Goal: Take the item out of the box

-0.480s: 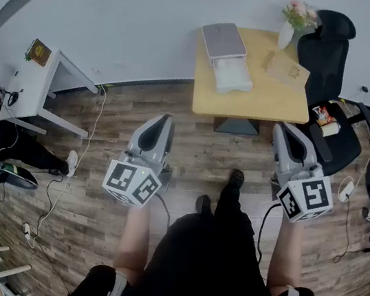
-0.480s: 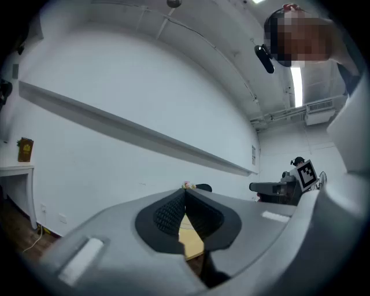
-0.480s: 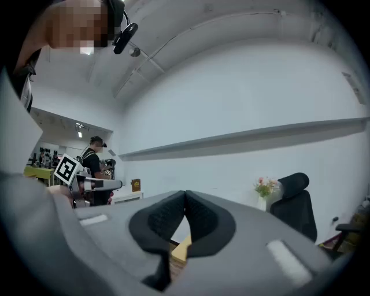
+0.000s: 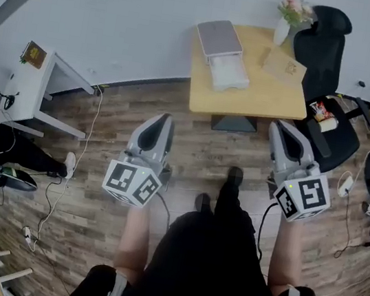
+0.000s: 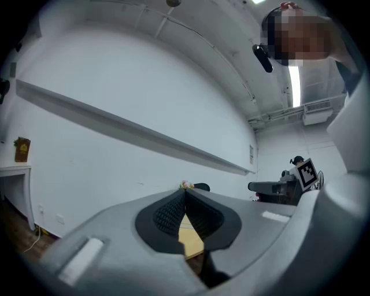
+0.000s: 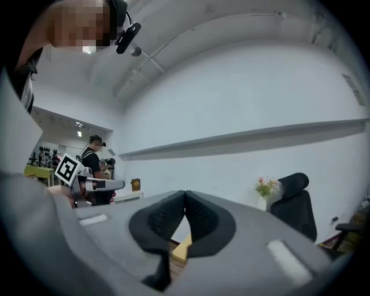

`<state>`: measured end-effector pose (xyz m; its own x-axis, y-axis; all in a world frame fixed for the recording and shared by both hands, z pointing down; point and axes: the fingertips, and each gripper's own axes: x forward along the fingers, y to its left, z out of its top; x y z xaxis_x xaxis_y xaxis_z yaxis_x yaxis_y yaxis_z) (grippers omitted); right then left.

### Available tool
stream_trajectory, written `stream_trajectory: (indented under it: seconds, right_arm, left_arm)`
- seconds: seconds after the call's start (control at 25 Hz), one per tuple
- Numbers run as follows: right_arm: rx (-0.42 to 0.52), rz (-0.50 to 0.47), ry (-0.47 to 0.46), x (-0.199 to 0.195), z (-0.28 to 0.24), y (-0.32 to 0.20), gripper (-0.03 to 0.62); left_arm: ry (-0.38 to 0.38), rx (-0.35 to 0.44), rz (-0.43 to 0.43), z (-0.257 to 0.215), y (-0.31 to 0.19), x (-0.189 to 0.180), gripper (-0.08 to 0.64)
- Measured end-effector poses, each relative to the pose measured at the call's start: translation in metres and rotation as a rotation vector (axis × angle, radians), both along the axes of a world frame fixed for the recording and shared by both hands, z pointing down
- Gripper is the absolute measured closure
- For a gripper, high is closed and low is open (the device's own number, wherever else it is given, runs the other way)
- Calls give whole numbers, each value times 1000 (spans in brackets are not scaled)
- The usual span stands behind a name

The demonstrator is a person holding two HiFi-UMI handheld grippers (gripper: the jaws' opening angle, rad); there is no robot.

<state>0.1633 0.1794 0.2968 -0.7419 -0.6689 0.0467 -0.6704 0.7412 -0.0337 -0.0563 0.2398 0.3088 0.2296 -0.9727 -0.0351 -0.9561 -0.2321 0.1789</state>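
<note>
Wood-plank floor (image 4: 100,158), white wall, one yellow table (image 4: 263,97), one black chair (image 4: 327,44), one vase of flowers (image 4: 289,17), one box (image 4: 223,49) on the table's far-left corner, contents not discernible, left gripper (image 4: 164,120) and right gripper (image 4: 281,128) over the floor, both pinched together on nothing, box visible in head view only, gripper views catch only the table edge.

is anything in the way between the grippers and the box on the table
Nothing visible. Only wooden floor lies between the left gripper, the right gripper and the table. The box sits on the table's left side; the vase and chair stand off to the right.
</note>
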Motion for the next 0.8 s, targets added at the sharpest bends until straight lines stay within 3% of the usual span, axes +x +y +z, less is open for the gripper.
stream_trajectory:
  seconds: [0.4, 0.8]
  right_arm:
    - [-72, 15, 14, 0, 22, -12, 589]
    - [-119, 28, 8, 8, 34, -75, 589]
  left_arm:
    - [-1, -30, 38, 15, -20, 7, 552]
    - [-10, -61, 53, 23, -83, 17, 552]
